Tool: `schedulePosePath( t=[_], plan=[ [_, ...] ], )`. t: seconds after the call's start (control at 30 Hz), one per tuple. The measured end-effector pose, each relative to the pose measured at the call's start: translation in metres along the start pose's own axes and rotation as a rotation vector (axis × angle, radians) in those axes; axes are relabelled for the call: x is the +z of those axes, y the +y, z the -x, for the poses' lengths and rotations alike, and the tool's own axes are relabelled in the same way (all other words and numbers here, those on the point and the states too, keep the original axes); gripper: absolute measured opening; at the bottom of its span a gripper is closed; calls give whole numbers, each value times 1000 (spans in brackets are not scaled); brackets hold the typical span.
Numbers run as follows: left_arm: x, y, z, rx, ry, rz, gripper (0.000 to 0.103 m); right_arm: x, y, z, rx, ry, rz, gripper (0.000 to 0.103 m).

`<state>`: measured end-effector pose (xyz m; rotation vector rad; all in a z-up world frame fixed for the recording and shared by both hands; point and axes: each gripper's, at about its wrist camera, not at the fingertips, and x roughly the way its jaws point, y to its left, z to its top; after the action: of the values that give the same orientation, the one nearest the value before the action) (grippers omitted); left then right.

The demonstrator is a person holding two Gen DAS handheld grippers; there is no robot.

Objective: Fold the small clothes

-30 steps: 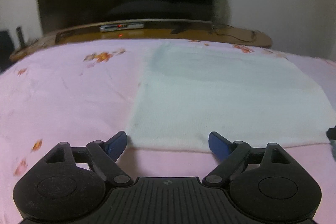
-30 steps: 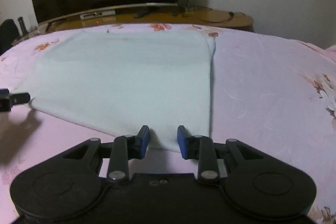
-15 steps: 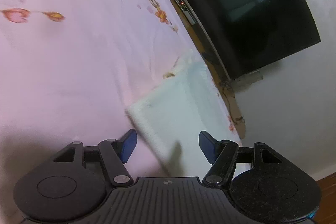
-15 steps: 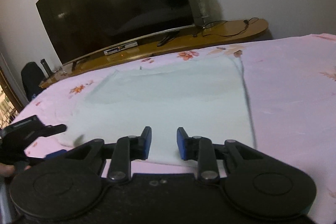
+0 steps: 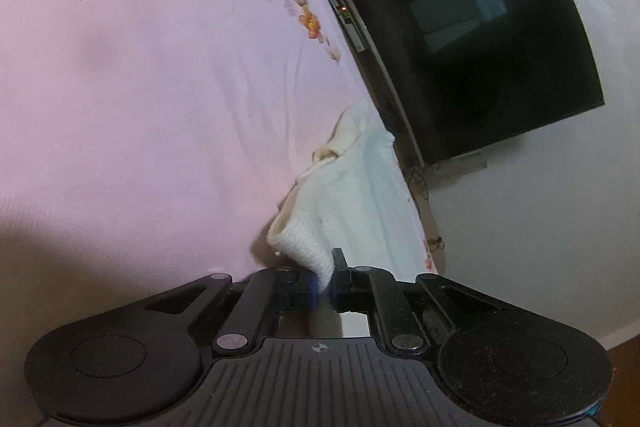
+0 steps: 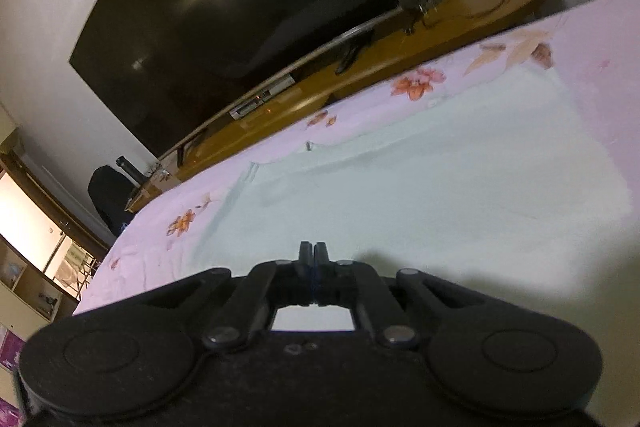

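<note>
While the left gripper pinched a lifted corner of the white cloth above the pink sheet, only the right view showed the cloth spread flat, the right gripper closed, nothing visible between its fingers.

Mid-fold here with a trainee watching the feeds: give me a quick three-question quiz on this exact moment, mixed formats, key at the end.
1. True or false: the left gripper is shut on a corner of the white knit garment.
2. In the right wrist view, the fingers of the right gripper stand: A) wide apart, B) pressed together, C) out of view.
3. Fill in: the garment lies on a pink floral ___, with a dark television behind it.

Key: 1 true; 2 B; 3 bedsheet.
</note>
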<state>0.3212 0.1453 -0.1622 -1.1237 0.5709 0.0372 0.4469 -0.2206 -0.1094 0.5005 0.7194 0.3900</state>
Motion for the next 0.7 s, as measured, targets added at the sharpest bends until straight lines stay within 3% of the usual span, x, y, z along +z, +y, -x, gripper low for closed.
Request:
schedulePosePath(
  t=[0.1, 0.2, 0.27, 0.4, 0.53, 0.6, 0.7],
  plan=[
    [4, -6, -1, 4, 21, -64, 9, -9, -12, -27, -22, 96, -45, 1],
    [9, -14, -3, -3, 38, -106, 9, -18, -28, -27, 39, 79, -118, 0],
    [13, -27, -2, -45, 26, -149, 7, -21, -32, -24, 50, 76, -140, 0],
    [8, -101, 2, -148, 29, -412, 7, -22, -29, -22, 44, 76, -130, 0],
    [-17, -175, -27, -234, 196, -630, 7, -17, -37, -16, 56, 78, -175, 0],
    [-46, -203, -47, -242, 288, -749, 7, -12, -52, 10, 27, 14, -255, 0],
    [-94, -218, -81, -201, 410, -876, 8, -4, -95, 78, -33, -118, -335, 16]
  ],
)
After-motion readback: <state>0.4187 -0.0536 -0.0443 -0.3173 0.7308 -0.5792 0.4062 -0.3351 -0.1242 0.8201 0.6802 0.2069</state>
